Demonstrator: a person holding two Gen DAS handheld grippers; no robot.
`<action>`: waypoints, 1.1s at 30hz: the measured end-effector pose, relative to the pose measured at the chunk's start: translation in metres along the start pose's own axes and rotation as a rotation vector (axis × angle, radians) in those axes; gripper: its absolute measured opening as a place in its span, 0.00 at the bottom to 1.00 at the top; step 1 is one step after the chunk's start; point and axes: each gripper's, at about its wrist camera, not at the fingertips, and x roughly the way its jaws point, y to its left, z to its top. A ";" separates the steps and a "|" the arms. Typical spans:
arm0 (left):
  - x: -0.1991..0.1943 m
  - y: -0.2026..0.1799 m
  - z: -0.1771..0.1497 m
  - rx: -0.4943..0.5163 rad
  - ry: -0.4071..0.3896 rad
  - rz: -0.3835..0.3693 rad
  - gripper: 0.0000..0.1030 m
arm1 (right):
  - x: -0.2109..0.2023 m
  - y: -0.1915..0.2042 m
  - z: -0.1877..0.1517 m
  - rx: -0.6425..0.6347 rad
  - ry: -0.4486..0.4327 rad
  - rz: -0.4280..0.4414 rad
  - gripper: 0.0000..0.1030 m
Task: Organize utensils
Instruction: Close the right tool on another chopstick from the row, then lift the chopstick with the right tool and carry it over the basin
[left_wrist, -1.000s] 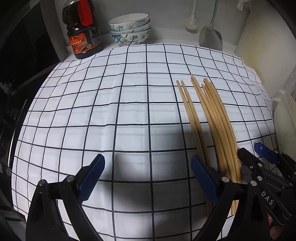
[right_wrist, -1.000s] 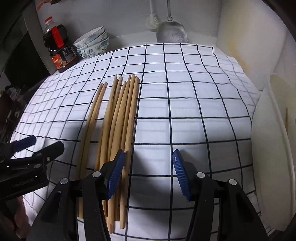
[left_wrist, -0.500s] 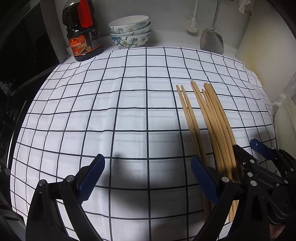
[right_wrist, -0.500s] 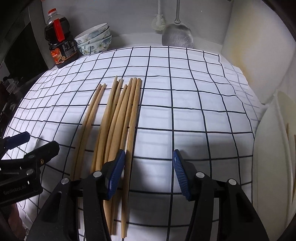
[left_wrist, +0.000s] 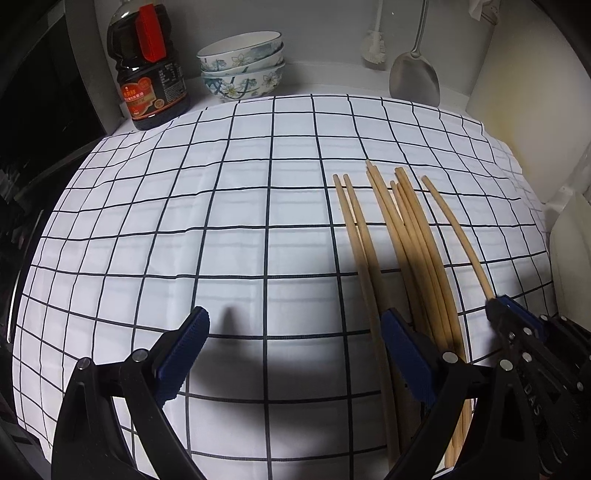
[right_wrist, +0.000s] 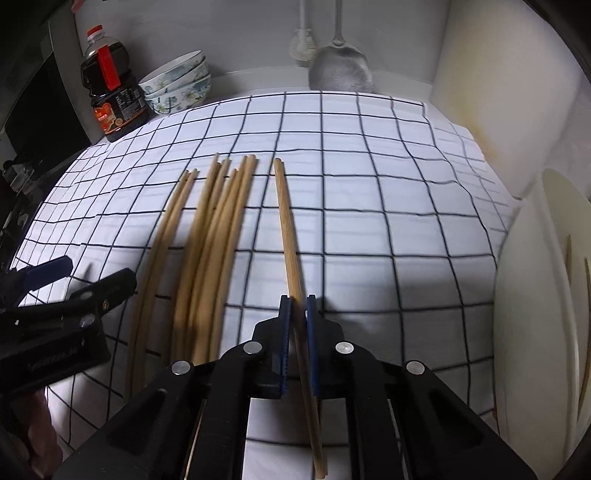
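Several wooden chopsticks (left_wrist: 402, 240) lie side by side on a white checked cloth (left_wrist: 221, 221), also in the right wrist view (right_wrist: 207, 240). My right gripper (right_wrist: 297, 306) is shut on a single chopstick (right_wrist: 286, 221), held apart to the right of the bunch; it also shows in the left wrist view (left_wrist: 454, 229), where the right gripper (left_wrist: 498, 302) is at the right edge. My left gripper (left_wrist: 295, 339) is open and empty, low over the cloth, left of the bunch; it shows at the left of the right wrist view (right_wrist: 74, 284).
A soy sauce bottle (left_wrist: 147, 70) and stacked floral bowls (left_wrist: 243, 66) stand at the back left. A metal spatula (left_wrist: 415, 77) and a brush (left_wrist: 373, 48) hang on the back wall. A cream container (right_wrist: 535, 314) holding chopsticks stands at the right.
My right gripper has shut on the rightmost chopstick and drawn it to the right, away from the bunch. The left gripper has stayed open and almost still.
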 end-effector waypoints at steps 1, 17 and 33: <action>0.001 -0.001 0.000 0.002 0.000 0.003 0.90 | -0.002 -0.002 -0.003 0.006 0.001 -0.001 0.08; 0.016 -0.004 0.000 0.004 0.023 0.006 0.91 | -0.014 -0.010 -0.010 0.032 -0.003 0.006 0.08; 0.004 -0.004 -0.008 0.028 -0.008 -0.020 0.57 | 0.003 -0.006 0.002 -0.042 0.009 -0.022 0.26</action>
